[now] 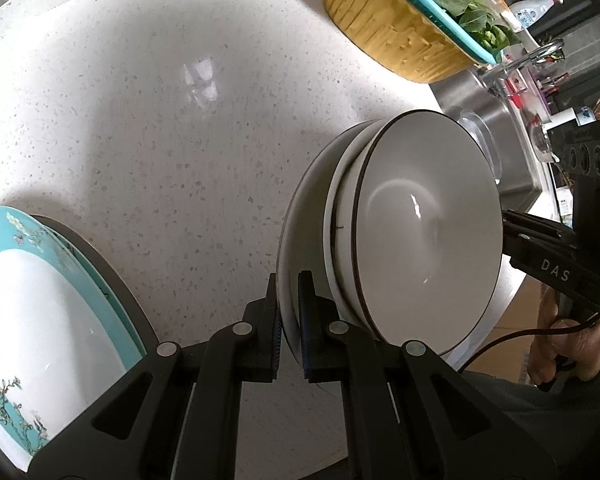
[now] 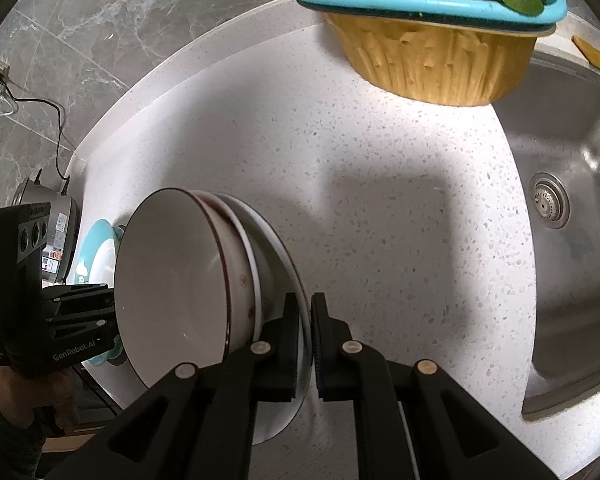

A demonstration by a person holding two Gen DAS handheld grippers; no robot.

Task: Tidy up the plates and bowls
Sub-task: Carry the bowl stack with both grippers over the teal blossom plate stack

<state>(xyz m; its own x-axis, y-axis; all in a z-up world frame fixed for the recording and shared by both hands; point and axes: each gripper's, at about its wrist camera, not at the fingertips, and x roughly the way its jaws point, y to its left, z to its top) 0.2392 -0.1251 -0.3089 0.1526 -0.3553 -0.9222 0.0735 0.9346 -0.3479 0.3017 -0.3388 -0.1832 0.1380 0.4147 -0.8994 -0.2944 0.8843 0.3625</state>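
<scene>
A white plate (image 1: pixel 300 216) carries two stacked white bowls with dark rims (image 1: pixel 428 216). My left gripper (image 1: pixel 288 316) is shut on the plate's rim on one side. My right gripper (image 2: pixel 307 340) is shut on the rim of the same plate (image 2: pixel 284 248) on the opposite side, with the bowls (image 2: pixel 172 280) beside it. Each gripper shows in the other's view: the right gripper (image 1: pixel 540 248) and the left gripper (image 2: pixel 80 312). A turquoise flowered plate (image 1: pixel 28 300) lies at the lower left of the left wrist view and shows behind the bowls in the right wrist view (image 2: pixel 96 248).
A speckled white countertop (image 1: pixel 180 140) lies below. A yellow basin (image 2: pixel 432 64) with a turquoise colander of greens (image 2: pixel 420 0) stands at the back. A steel sink (image 2: pixel 572 200) lies to the right. A rice cooker (image 2: pixel 56 216) stands far left.
</scene>
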